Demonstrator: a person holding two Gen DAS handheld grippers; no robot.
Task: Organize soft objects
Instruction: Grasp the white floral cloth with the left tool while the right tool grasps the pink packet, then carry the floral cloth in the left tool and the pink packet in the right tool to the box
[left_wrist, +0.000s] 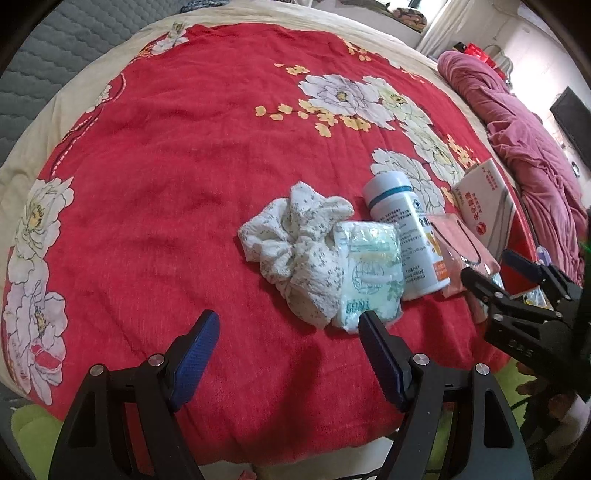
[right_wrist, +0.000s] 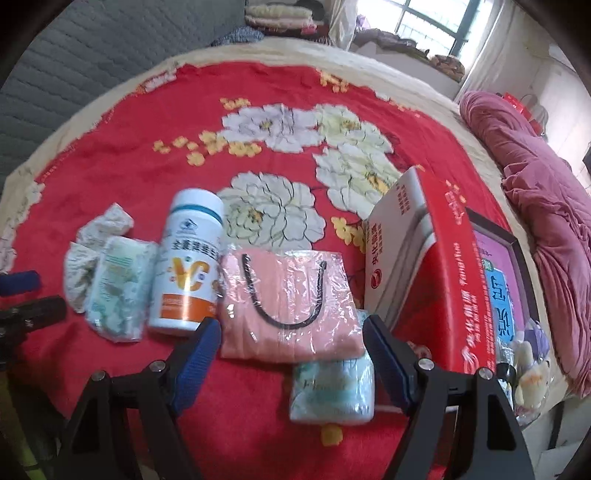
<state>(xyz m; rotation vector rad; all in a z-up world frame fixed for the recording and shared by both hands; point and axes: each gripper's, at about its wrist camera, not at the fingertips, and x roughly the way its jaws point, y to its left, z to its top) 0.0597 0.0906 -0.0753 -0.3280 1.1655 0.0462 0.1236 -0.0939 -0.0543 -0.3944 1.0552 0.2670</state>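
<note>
On the red flowered bedspread (left_wrist: 177, 177) lie a crumpled white patterned cloth (left_wrist: 299, 247), a wrapped white diaper pack (left_wrist: 369, 273), and a pink cloth in clear plastic (right_wrist: 284, 306). A second diaper pack (right_wrist: 332, 391) lies just in front of the pink cloth. My left gripper (left_wrist: 288, 343) is open and empty, short of the cloth and diaper pack. My right gripper (right_wrist: 291, 350) is open, its fingers either side of the pink cloth's near edge and the second pack. It also shows in the left wrist view (left_wrist: 491, 269).
A white vitamin bottle (right_wrist: 188, 266) lies between the diaper pack and the pink cloth. A red and white carton (right_wrist: 424, 266) stands at the right, with a framed picture (right_wrist: 506, 280) behind it. A maroon quilt (right_wrist: 535, 206) is heaped on the far right.
</note>
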